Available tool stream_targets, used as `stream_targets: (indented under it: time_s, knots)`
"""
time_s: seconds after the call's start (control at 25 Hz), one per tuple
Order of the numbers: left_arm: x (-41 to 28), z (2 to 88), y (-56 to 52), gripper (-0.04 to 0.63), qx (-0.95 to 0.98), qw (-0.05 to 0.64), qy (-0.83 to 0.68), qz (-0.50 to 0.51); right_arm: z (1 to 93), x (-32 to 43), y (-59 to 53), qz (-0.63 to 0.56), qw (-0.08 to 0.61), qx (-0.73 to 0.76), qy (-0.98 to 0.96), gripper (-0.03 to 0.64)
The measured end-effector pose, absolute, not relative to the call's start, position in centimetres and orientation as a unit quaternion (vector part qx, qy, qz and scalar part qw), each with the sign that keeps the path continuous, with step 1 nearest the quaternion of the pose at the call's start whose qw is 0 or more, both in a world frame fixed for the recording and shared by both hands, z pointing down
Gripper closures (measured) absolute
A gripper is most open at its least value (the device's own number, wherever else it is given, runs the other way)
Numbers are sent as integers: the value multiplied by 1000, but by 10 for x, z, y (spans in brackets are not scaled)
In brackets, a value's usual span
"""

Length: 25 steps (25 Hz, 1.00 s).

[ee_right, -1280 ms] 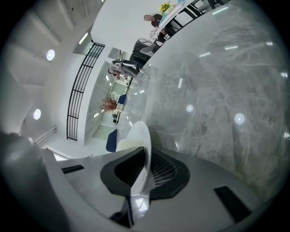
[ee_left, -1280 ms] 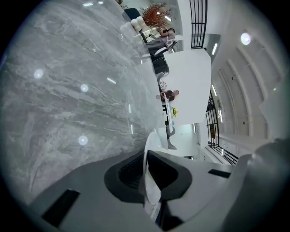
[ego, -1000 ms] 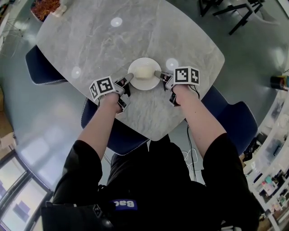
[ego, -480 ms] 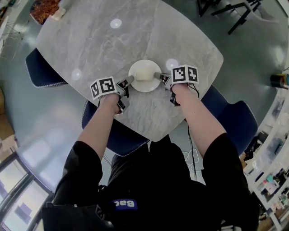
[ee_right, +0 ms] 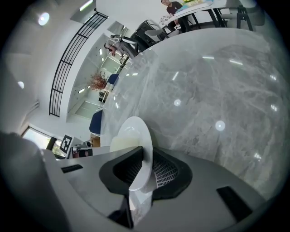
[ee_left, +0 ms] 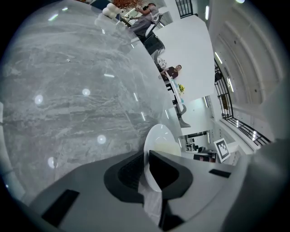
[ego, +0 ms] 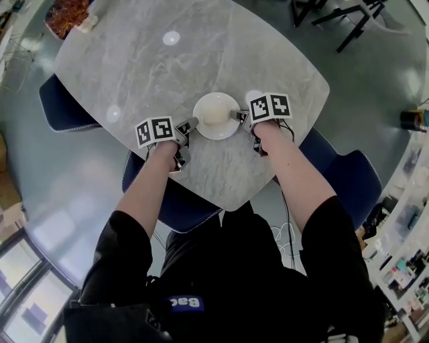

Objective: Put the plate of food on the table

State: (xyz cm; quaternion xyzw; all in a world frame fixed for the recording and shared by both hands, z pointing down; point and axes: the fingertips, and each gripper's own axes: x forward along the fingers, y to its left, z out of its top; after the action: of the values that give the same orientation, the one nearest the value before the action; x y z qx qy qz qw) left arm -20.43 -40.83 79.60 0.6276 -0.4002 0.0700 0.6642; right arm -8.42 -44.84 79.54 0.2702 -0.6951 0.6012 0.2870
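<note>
**Both claws on the plate (ego: 217, 135), at the counter's (ego: 154, 63) near side**

My left claw (ego: 191, 123) is clenched on the plate's left rim. In the left gripper view the thin white edge runs straight between my two dark jaws, which press it from either side. My right claw (ego: 236, 115) grips the opposite rim in the same way. In the right gripper view the rim stands edge-on between the jaws, against the ridged pad of one of them. So I hold the plate from both sides at once, one claw facing the other across it.

The plate is round and white, and it carries a pale, cream-coloured mound of food (ego: 214, 110) near its middle. From the head view it sits over the grey marbled counter, towards the corner closest to me and well inside the edges. It looks level. I cannot tell whether its base touches the stone or hangs just above it.

My forearms reach in from below, and the marker cube of each claw faces up beside the plate. Round light spots glint on the counter. A cluster of reddish-brown stuff (ego: 64, 12) lies at the far left corner, well apart from the plate. Blue chairs (ego: 59, 100) stand tucked around the counter, one at the left and others near my side.
</note>
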Motion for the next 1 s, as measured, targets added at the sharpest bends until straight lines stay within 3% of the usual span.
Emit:
stream_targets:
  time_s: [0.48, 1.0]
  knots:
    - [-200, 797, -406, 563, 627, 665, -398, 79, 796, -75, -442, 575, 348, 259, -694, 560]
    - [-204, 796, -407, 563, 634, 648, -408, 109, 795, -52, -445, 560, 357, 275, -695, 560]
